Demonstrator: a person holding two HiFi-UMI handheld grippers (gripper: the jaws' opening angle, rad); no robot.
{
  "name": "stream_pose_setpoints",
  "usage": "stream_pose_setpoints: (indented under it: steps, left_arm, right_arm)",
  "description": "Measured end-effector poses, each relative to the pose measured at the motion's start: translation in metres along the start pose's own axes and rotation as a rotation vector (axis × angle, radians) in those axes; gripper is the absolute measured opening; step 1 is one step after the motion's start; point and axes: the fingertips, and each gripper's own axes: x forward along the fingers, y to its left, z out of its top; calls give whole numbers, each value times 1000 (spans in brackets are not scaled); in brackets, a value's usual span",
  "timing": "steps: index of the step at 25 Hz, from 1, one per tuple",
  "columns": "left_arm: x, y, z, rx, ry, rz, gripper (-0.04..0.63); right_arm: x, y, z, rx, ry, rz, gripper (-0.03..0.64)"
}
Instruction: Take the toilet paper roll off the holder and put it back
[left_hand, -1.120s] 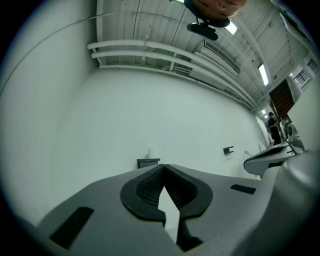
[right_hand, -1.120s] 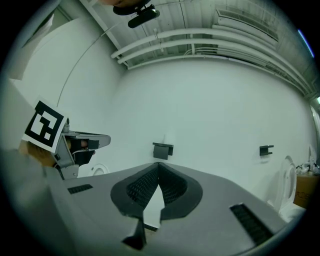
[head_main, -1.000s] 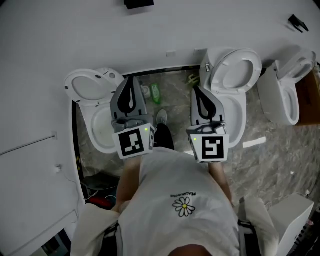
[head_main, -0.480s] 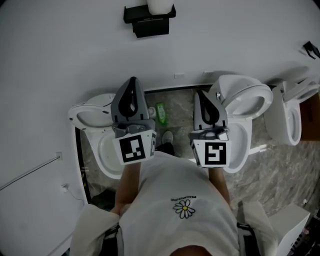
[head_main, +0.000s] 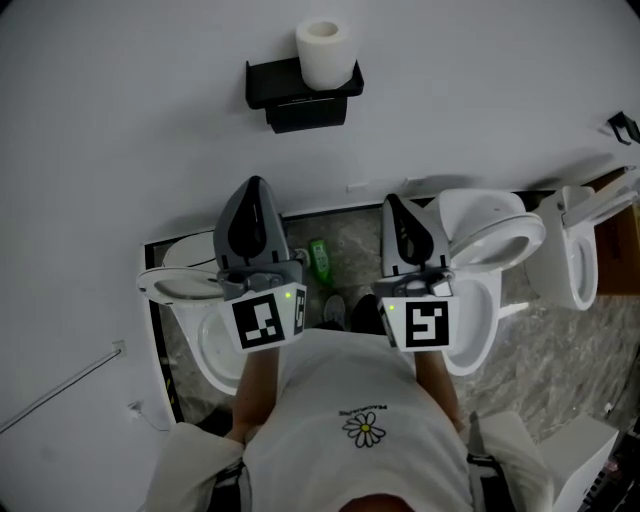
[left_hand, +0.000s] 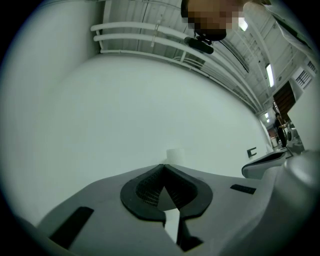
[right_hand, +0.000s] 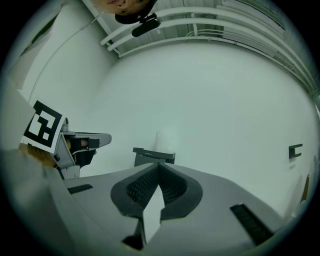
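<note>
A white toilet paper roll (head_main: 325, 54) stands upright on a black wall-mounted holder (head_main: 303, 97) at the top of the head view. Both grippers are held well short of it, side by side, pointing toward the wall. My left gripper (head_main: 254, 188) has its jaws shut with nothing between them; the roll (left_hand: 175, 155) shows small just past its tips. My right gripper (head_main: 397, 205) is shut and empty too, and the roll (right_hand: 165, 141) and holder (right_hand: 152, 156) sit straight beyond its tips.
White toilets stand below the grippers: one at the left (head_main: 195, 300), one at the right (head_main: 480, 260), another at the far right (head_main: 585, 245). A green bottle (head_main: 320, 262) lies on the marble floor between them. A small black hook (head_main: 622, 128) is on the wall at the right.
The view has tilted up along the wall, bringing the holder and roll fully into sight. Both grippers rose slightly with it, staying shut and empty.
</note>
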Motion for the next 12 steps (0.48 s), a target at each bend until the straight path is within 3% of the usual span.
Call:
stream_pose_setpoints:
  steps: [12]
  left_arm:
    - [35,-10,1,2,18,79,15]
  right_arm:
    - [50,-12,11,18,-54,97,9]
